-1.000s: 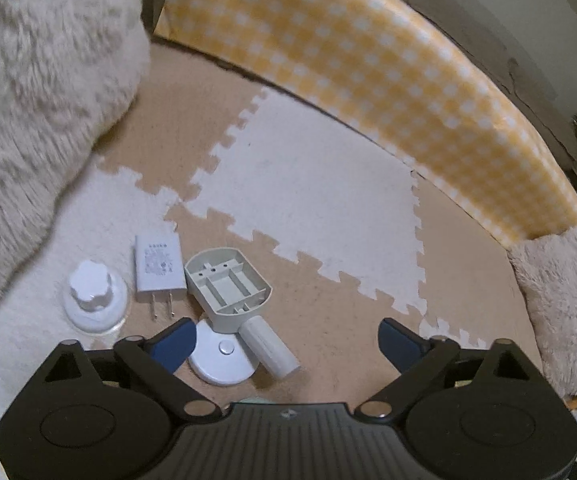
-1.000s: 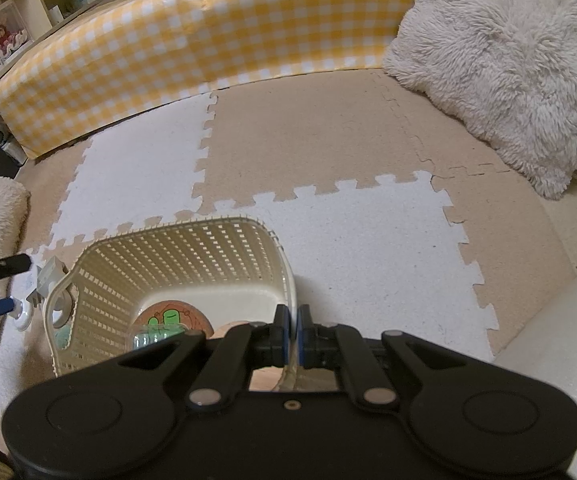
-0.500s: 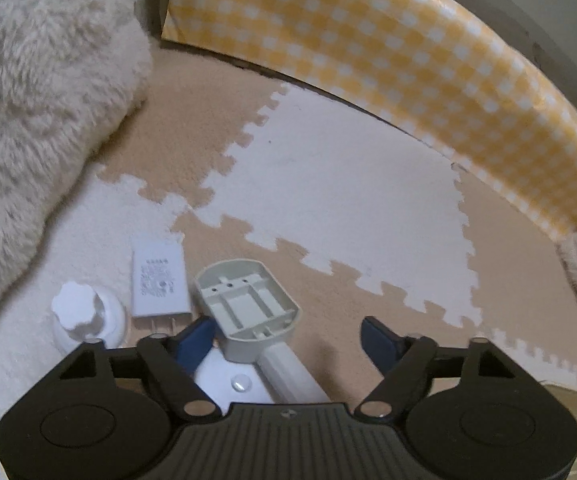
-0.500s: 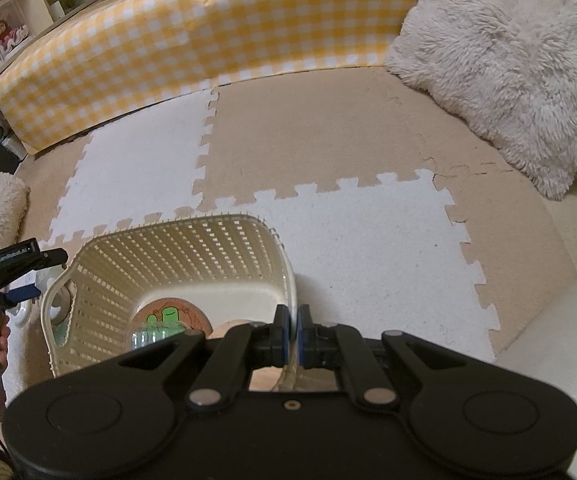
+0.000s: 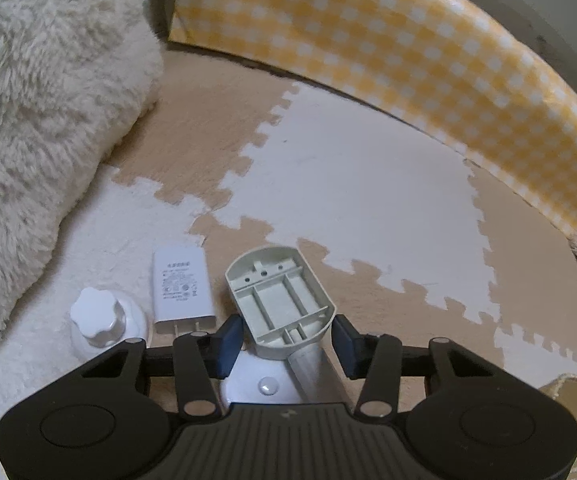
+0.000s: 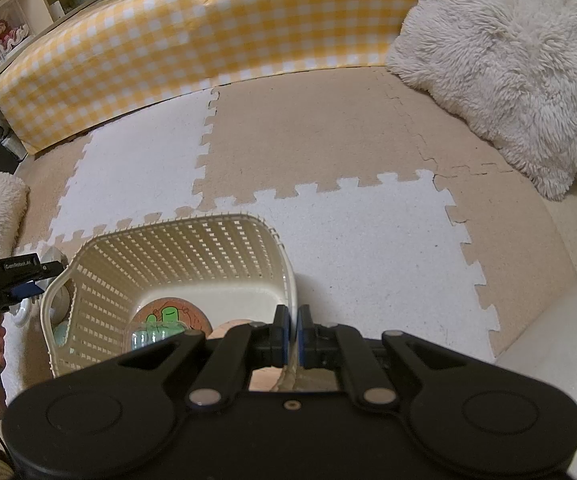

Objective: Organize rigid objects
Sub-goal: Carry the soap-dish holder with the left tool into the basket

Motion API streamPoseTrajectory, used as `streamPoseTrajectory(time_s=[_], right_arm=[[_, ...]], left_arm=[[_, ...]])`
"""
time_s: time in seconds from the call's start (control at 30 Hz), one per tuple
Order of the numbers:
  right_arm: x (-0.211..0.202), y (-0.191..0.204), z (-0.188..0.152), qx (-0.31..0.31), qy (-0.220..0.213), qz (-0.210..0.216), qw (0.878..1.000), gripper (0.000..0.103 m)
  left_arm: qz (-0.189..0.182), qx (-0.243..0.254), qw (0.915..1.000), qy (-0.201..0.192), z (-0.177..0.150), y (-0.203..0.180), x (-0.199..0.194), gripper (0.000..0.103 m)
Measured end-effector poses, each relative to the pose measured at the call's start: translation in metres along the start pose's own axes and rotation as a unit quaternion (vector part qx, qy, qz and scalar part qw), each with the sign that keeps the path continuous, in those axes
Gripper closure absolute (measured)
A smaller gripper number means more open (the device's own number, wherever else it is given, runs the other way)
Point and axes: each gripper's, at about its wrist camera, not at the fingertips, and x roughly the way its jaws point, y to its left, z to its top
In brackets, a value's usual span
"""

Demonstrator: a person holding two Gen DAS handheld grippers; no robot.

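A: Left wrist view: the left gripper (image 5: 286,340) has dropped closer and its jaws are closing around the grey plastic holder (image 5: 280,298), pads beside its lower end but not yet pressing, as far as I can tell.

B: So that's probably the next piece for the basket (image 6: 176,248)?

A: Likely. The right gripper (image 6: 293,334) hasn't moved, clamped shut on the basket's rim. The white charger (image 5: 180,286) and knobbed cap (image 5: 96,316) lie on the mat (image 5: 348,184) beside the holder.

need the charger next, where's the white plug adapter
In the left wrist view, the white plug adapter lies flat, lower left, between the white knob and grey plastic tray.
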Motion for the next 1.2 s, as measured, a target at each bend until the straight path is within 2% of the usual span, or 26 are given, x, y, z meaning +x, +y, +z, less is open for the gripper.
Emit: streamPoseTrajectory(time_s=[0.47,0.67,1.0,1.2], right_arm=[[0.001,0.000,-0.001,-0.002,0.002,-0.002,1.000,0.098],[0.001,0.000,-0.001,-0.002,0.001,-0.002,1.000,0.098],[0.001,0.000,-0.001,-0.002,0.001,-0.002,1.000,0.098],[0.001,0.000,-0.001,-0.003,0.002,-0.002,1.000,0.098]], left_arm=[[-0.040,0.035,0.9981,-0.032,0.003,-0.020,-0.029,0.056],[-0.073,0.065,0.9942,-0.045,0.000,-0.037,-0.052,0.056],[-0.151,0.113,0.9796,-0.071,-0.008,-0.068,-0.107,0.056],[-0.229,0.088,0.9689,-0.035,-0.020,-0.082,-0.130,0.056]])
